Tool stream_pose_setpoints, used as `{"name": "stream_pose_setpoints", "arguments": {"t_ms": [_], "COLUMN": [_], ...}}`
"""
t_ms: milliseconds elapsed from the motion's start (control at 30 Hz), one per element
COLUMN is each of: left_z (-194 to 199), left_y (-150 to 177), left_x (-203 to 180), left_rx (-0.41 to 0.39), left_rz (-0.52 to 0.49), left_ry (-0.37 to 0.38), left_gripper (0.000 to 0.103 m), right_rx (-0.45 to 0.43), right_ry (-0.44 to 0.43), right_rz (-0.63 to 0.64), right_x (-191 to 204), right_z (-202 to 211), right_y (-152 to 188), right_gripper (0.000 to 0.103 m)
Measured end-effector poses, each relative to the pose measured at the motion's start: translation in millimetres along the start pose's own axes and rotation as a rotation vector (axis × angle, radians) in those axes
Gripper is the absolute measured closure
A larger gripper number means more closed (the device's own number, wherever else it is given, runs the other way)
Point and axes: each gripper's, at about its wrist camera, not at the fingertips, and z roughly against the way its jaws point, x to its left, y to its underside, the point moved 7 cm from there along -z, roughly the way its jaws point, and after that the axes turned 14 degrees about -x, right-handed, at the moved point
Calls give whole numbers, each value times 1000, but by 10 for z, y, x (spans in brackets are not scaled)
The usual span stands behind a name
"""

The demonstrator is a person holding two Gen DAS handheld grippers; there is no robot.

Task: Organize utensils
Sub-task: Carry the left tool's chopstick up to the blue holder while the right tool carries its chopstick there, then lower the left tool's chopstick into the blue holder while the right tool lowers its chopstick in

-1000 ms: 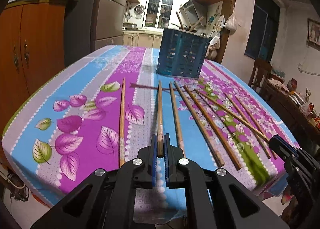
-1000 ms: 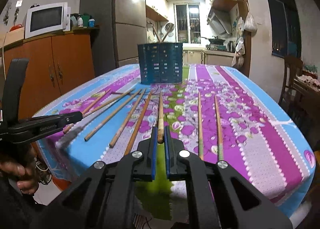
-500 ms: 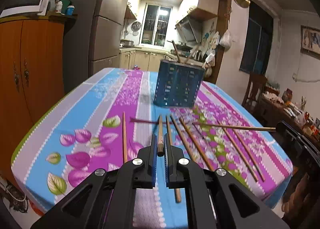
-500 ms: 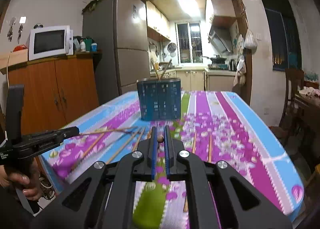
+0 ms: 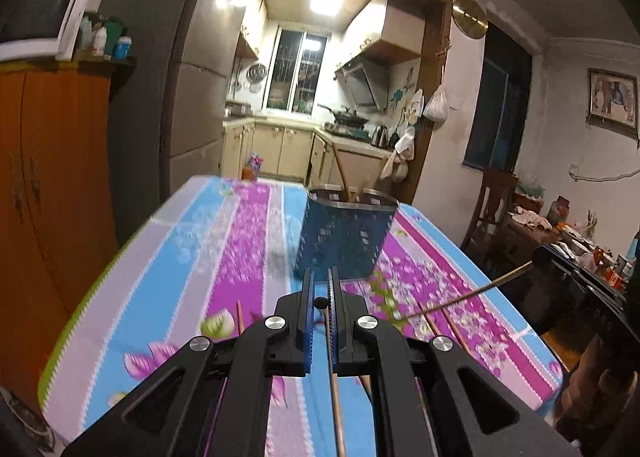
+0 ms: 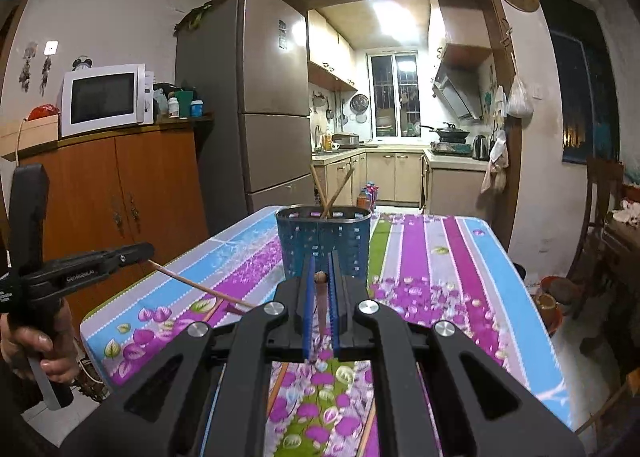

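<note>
My left gripper (image 5: 320, 289) is shut on a wooden chopstick (image 5: 319, 301), seen end-on and lifted above the table. It also shows in the right wrist view (image 6: 148, 251), its chopstick (image 6: 200, 287) slanting down to the right. My right gripper (image 6: 320, 267) is shut on another chopstick (image 6: 320, 277); from the left wrist view that chopstick (image 5: 472, 295) juts from the right gripper (image 5: 538, 259). The blue perforated utensil holder (image 5: 346, 241) stands upright just ahead, with two chopsticks in it (image 6: 324, 233). More chopsticks (image 5: 334, 377) lie on the cloth below.
The table wears a striped floral cloth (image 5: 240, 241). An orange cabinet (image 6: 120, 193) with a microwave (image 6: 104, 99) stands left, a fridge (image 6: 272, 97) behind it. Chairs and a cluttered side table (image 5: 560, 225) are at right. The kitchen lies beyond.
Both grippers have risen from the table, each lifting its chopstick, and moved closer to the blue holder. The chopsticks now point forward and hang in the air.
</note>
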Motion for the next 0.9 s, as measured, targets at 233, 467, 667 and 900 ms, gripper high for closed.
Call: {"name": "stream_pose_setpoints", "arguments": {"t_ms": [233,467,667,900], "left_z": [-16,-45,-17,-12], "left_y": [-294,-442,-626,-714], "left_x": [-10,9,-56,-128], "left_rx": [-18,-4,-7,-19], "left_rz": [-21,-1,-11,-32], "left_ry": [23,46,73,85], "left_gripper": [95,95,95,95], "right_rx": [-6,-3,4,4], "right_ry": [-7,-19,-23,-25], "right_rz": [10,-4,-11,-12], "right_x": [-22,-56,-73,-72], "right_z": [-57,-105,-136,-152], "right_y": [-181,-325,-442,-506], "right_gripper": [98,98,98,98]}}
